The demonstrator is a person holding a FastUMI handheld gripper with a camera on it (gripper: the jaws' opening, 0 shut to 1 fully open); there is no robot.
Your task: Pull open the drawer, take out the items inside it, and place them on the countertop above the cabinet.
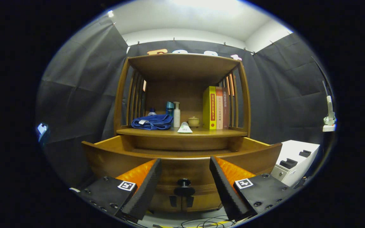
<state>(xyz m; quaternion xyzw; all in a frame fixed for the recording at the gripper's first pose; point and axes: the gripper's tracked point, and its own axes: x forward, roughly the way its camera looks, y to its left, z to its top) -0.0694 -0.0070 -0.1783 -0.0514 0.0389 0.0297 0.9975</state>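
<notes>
The drawer [182, 152] of the wooden cabinet [182, 95] stands pulled out toward the camera, its curved front panel just ahead of the tool [185, 182] and its dark round knob [184, 182] sitting in the gap between the two fingers. Its long axis runs side to side across the cabinet, and it slides front to back, toward the tool. From this low angle the inside of the drawer is hidden behind the front panel, so I cannot tell what lies in it. The drawer looks like solid wood, stiff and fairly heavy, and the knob is the obvious place to grip it; the items will need a look from above before a hold can be chosen.

The tool is spread wide, touching nothing. Above the drawer, the tabletop [223, 132] already carries a folded blue cloth [152, 122], a pump bottle [176, 114], a small white cone-shaped object [185, 127], a little lidded jar [194, 121] and upright books [215, 107]. Bare wood near its front edge looks the likeliest landing spot.
</notes>
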